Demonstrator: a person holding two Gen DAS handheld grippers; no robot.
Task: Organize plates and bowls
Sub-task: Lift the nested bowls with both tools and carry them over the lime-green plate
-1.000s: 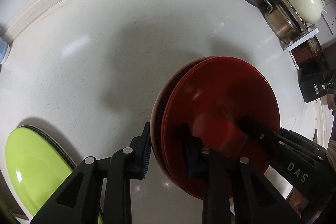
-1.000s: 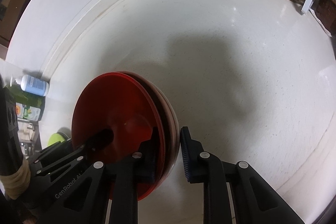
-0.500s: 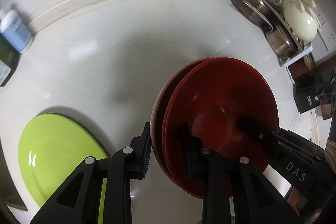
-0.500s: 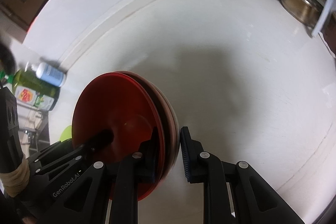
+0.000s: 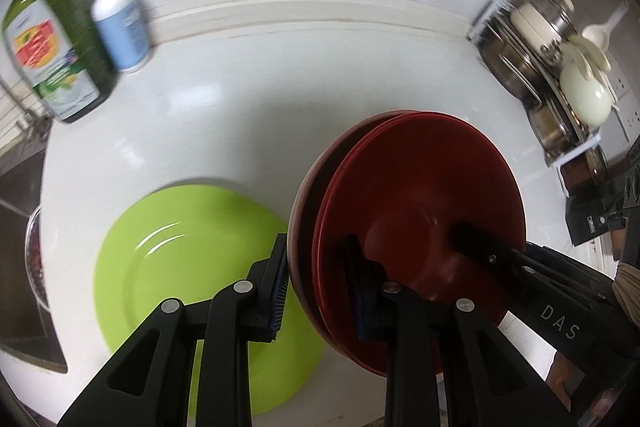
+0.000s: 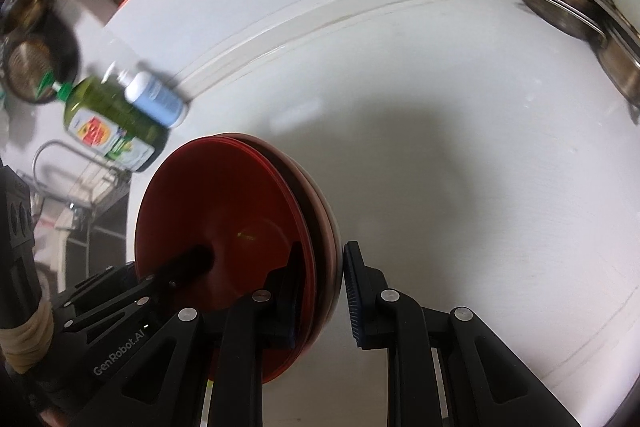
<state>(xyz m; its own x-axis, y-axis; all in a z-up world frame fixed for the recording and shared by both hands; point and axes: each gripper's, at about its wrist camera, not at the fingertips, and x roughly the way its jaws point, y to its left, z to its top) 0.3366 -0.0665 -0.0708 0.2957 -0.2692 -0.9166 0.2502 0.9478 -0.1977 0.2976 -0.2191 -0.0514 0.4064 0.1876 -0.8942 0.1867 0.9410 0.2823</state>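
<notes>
A stack of dark red plates point(image 5: 420, 203) hangs on edge above the white counter, gripped from both sides. My left gripper point(image 5: 320, 287) is shut on its near rim, one pad inside the top plate and one behind the stack. In the right wrist view the same red plates point(image 6: 224, 219) sit in my right gripper point(image 6: 322, 291), shut on the opposite rim. Each view shows a finger of the other gripper reaching into the top plate. A lime green plate point(image 5: 192, 267) lies flat on the counter, left of and below the stack.
A green dish-soap bottle point(image 5: 56, 43) and a small blue-white bottle point(image 5: 120, 23) stand at the back left by the wall. A rack of steel pots point(image 5: 552, 75) fills the back right corner. A sink edge point(image 5: 20, 235) lies at far left.
Both grippers have carried the red stack leftward and back. The green plate has come fully into view beside the stack, and the two bottles have appeared. The grip looks unchanged.
</notes>
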